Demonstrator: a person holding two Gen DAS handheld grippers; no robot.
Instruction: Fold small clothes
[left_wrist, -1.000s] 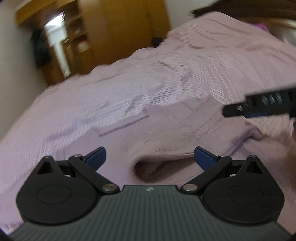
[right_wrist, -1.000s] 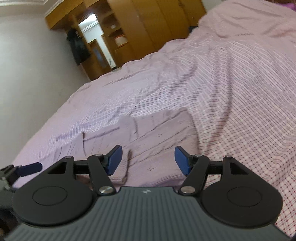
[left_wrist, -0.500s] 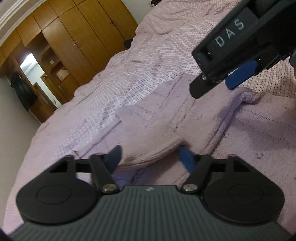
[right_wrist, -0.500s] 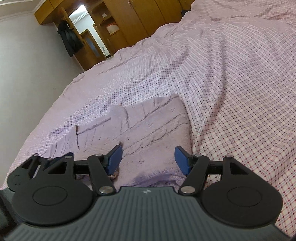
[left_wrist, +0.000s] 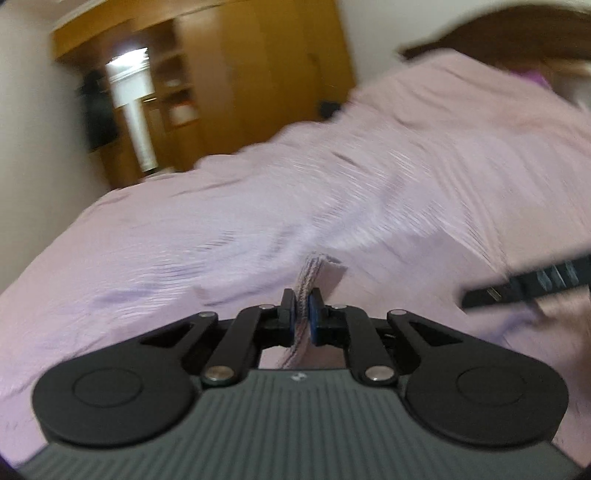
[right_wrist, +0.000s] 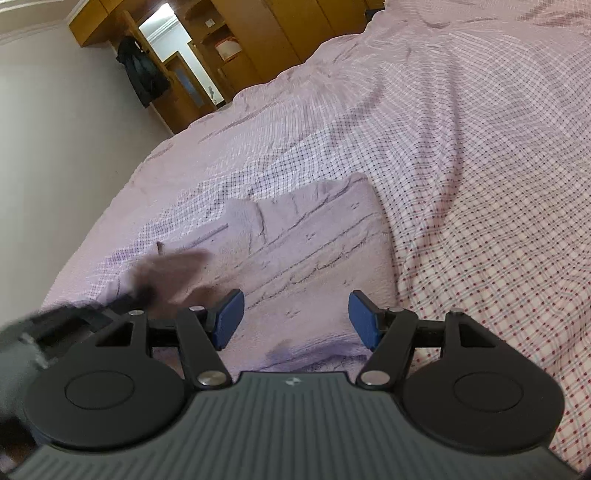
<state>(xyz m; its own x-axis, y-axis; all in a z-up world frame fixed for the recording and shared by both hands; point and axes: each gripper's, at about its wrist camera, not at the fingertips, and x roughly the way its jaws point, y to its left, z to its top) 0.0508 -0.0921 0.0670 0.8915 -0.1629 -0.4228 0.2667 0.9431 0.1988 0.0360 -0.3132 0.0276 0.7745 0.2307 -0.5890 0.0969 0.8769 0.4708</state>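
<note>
A small lilac knitted garment (right_wrist: 314, 251) lies on the checked pink bedspread (right_wrist: 461, 155). My left gripper (left_wrist: 303, 314) is shut on an edge of the garment (left_wrist: 308, 280), which stands up between its blue pads. In the right wrist view the left gripper (right_wrist: 122, 306) shows blurred at the left, holding lifted cloth. My right gripper (right_wrist: 295, 319) is open, low over the garment's near edge, with cloth between its pads. The right gripper's fingers (left_wrist: 524, 286) show at the right of the left wrist view.
The bedspread (left_wrist: 221, 240) fills most of both views. A wooden wardrobe (right_wrist: 295, 33) and a doorway (right_wrist: 177, 44) with a dark coat (right_wrist: 142, 70) stand beyond the bed's far end. A pale wall (right_wrist: 55, 129) runs along the left.
My left gripper has shut on the garment's edge and lifted it, swinging fast so its view blurs. My right gripper stayed open over the garment's near edge.
</note>
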